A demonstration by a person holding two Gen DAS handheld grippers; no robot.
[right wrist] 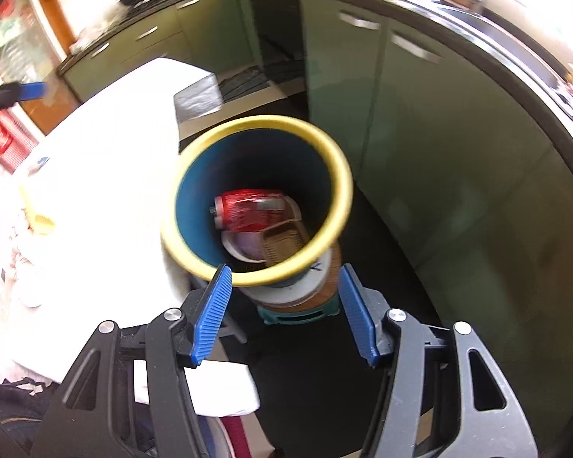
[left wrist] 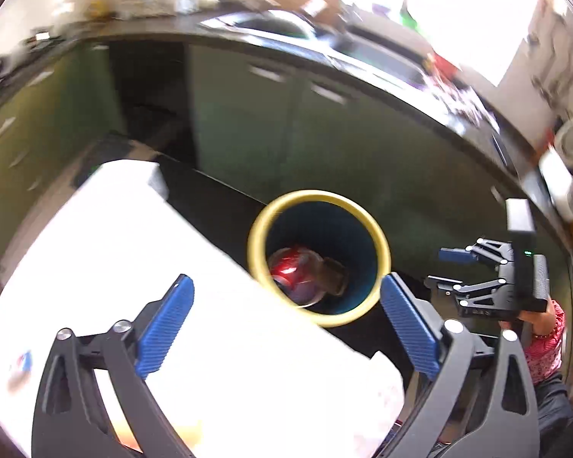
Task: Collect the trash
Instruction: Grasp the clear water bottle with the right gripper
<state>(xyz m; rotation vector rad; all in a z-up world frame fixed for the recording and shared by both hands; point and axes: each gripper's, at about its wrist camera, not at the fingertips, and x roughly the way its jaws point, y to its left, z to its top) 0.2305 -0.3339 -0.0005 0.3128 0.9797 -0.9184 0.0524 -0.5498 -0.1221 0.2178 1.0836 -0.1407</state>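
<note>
Looking down both views: a blue bin point(right wrist: 256, 198) with a yellow rim stands beside a white table point(left wrist: 141, 267), green cabinets point(right wrist: 420, 122) behind. Inside lie a red can point(right wrist: 250, 210) and pale items, hard to make out. Left gripper point(left wrist: 286, 328) jaws spread wide, nothing between. Right gripper point(right wrist: 284, 313) jaws apart, bin rim seen between them, pads not pressing; contact uncertain. Left view badly blurred. A sleeve point(left wrist: 546, 347) shows lower right, cut off.
</note>
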